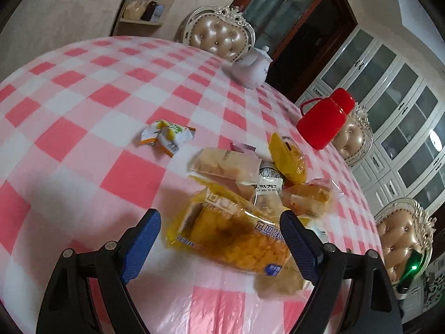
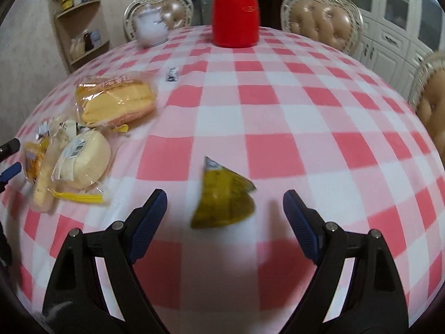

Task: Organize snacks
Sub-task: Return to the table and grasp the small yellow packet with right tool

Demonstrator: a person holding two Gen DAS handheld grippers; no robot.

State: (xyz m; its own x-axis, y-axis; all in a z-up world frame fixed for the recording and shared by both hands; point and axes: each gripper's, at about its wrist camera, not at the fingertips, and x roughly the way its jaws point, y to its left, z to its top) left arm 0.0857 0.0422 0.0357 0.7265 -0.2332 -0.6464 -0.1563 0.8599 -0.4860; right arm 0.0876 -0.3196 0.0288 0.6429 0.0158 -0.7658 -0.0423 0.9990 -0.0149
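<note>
Blue-padded fingers (image 1: 144,239) of the left gripper (image 1: 222,243) stand spread wide, released, either side of a clear yellow-printed bag of golden crunchy snack (image 1: 233,233) lying flat on the pink-and-white checked tablecloth (image 1: 83,111). The bag sits nearest in a heap of wrapped snacks, which suggests this heap is the gathering spot. Behind it at about 1 o'clock lie a pale wrapped cake bar (image 1: 222,164), a small clear packet with a white printed label (image 1: 265,186) and a crumpled yellow packet (image 1: 289,158). A small white-and-yellow sachet pair (image 1: 167,135) lies apart at 11 o'clock, seemingly not yet gathered.

In the right wrist view, the right gripper (image 2: 225,214) is likewise open and holds nothing; an olive-green triangular foil packet (image 2: 222,197) lies between its fingers, a stray well apart from the heap at 9 o'clock. Motion blur leaves it unclear whether the pads touch it. A red plastic flask (image 2: 235,11) and a white ceramic teapot (image 2: 151,29) stand at the far edge, out of the work.
</note>
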